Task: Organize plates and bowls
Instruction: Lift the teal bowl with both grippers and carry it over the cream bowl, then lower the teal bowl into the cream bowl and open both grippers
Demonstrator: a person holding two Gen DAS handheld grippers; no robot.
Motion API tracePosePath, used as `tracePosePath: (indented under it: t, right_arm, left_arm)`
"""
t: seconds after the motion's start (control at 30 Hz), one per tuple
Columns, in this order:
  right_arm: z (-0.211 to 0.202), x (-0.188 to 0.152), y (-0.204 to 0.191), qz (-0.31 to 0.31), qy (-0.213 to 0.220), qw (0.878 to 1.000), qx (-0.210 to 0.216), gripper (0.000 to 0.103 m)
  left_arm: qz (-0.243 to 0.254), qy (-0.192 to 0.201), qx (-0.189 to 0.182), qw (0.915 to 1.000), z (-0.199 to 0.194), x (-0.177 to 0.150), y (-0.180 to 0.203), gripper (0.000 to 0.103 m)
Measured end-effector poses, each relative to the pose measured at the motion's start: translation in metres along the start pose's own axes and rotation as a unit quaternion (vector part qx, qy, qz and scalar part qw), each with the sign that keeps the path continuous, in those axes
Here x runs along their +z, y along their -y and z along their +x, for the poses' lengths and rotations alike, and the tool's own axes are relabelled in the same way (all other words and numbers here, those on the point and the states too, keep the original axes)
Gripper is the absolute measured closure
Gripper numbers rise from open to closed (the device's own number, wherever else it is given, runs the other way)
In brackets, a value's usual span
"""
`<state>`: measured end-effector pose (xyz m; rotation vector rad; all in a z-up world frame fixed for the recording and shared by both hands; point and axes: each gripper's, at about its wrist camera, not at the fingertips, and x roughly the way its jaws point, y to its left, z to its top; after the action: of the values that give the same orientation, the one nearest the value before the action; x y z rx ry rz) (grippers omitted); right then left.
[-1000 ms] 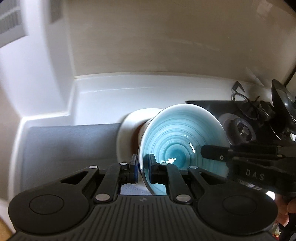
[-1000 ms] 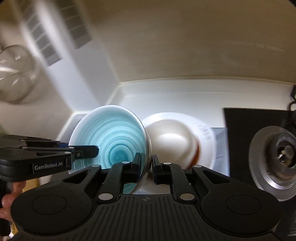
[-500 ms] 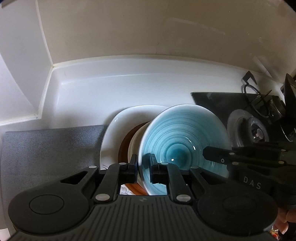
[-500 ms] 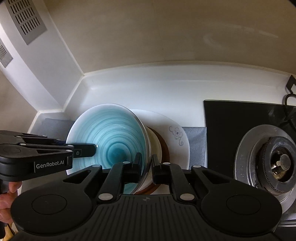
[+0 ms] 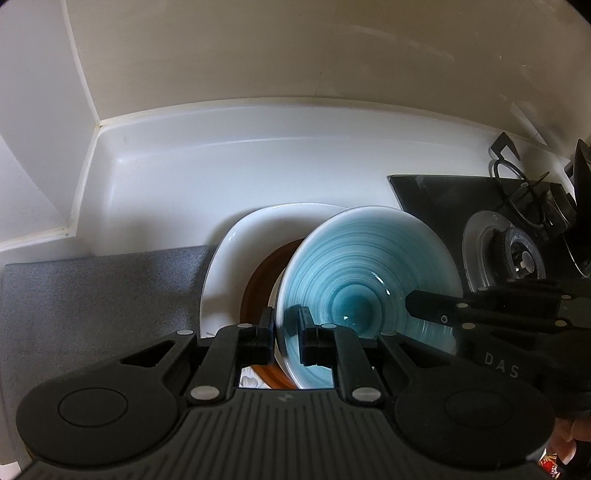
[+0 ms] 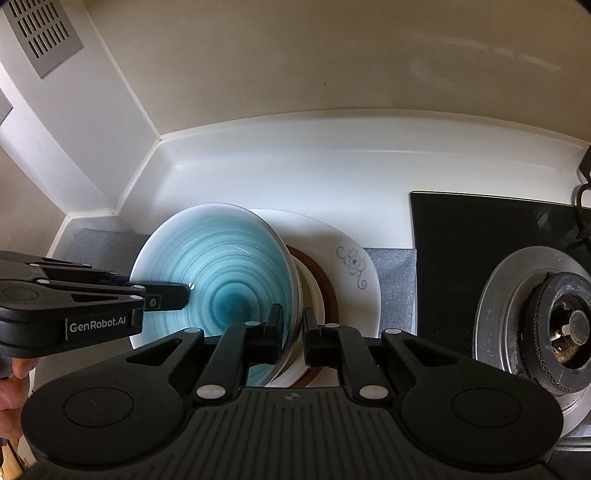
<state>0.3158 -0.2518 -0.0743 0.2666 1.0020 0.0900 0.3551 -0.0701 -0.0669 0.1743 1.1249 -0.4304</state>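
A blue spiral-glazed bowl (image 5: 365,273) is held by both grippers over a stack of dishes. My left gripper (image 5: 286,332) is shut on its left rim. My right gripper (image 6: 293,326) is shut on its right rim, and the bowl also shows in the right wrist view (image 6: 221,273). Below it lie a white square plate with a flower print (image 6: 351,266), a brown plate (image 5: 258,284) and a cream bowl (image 6: 314,295). The bowl sits in or just above the cream bowl; contact is hidden.
The stack rests on a grey mat (image 5: 96,302) on a white counter (image 5: 229,173) in a wall corner. A black gas hob with a burner (image 6: 546,321) lies to the right. A vent grille (image 6: 40,33) is on the left wall.
Both grippers have carried the blue bowl down and over the stack; the white plate and brown plate came into fuller view beneath it. Both grips stayed closed.
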Motion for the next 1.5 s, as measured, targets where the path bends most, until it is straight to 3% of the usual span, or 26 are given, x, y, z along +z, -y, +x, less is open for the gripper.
tracePosePath:
  t: [0.27,0.4,0.43,0.5,0.7,0.77,0.87,1.03,1.17,1.33,1.5]
  right_arm:
    - [-0.002,0.005,0.000,-0.008,0.008,1.000,-0.011,0.087]
    - [-0.003,0.008,0.010,0.028,0.012,1.000,-0.006,0.085]
    - [-0.005,0.009,0.012,0.035,0.017,0.999,-0.005,0.081]
    - [-0.007,0.012,0.018,0.046,0.019,0.999,-0.005,0.072]
    - [0.005,0.016,0.036,0.080,0.008,0.997,0.011,0.063]
    - [0.012,0.015,0.042,0.090,0.002,0.996,0.015,0.052]
    - [0.019,0.011,0.049,0.101,-0.001,0.995,0.022,0.048]
    - [0.027,0.006,0.048,0.083,0.007,0.996,0.022,0.048]
    - [0.034,0.001,0.050,0.069,0.018,0.997,0.023,0.038]
    - [0.047,-0.006,0.053,0.064,0.009,0.997,0.041,0.027]
    - [0.043,-0.007,0.047,0.049,0.024,0.998,0.024,0.029]
  left_arm:
    - [-0.008,0.005,0.007,0.9999,-0.002,0.002,-0.004,0.091]
    - [-0.009,0.011,0.008,0.9999,-0.005,0.002,-0.005,0.085]
    - [-0.010,0.011,0.009,0.9998,-0.006,0.003,-0.006,0.084]
    - [-0.013,0.016,0.014,0.9997,-0.006,0.004,-0.008,0.072]
    - [-0.023,0.024,0.016,0.9993,-0.009,0.009,-0.011,0.049]
    - [-0.020,0.031,0.017,0.9992,-0.010,0.009,-0.011,0.042]
    - [-0.020,0.032,0.020,0.9991,-0.010,0.009,-0.011,0.035]
    - [-0.020,0.029,0.024,0.9991,-0.008,0.009,-0.010,0.027]
    - [-0.019,0.033,0.030,0.9988,-0.008,0.008,-0.009,0.021]
    - [-0.020,0.033,0.032,0.9987,-0.008,0.006,-0.008,0.021]
    - [-0.020,0.037,0.036,0.9985,-0.011,0.004,-0.009,0.019]
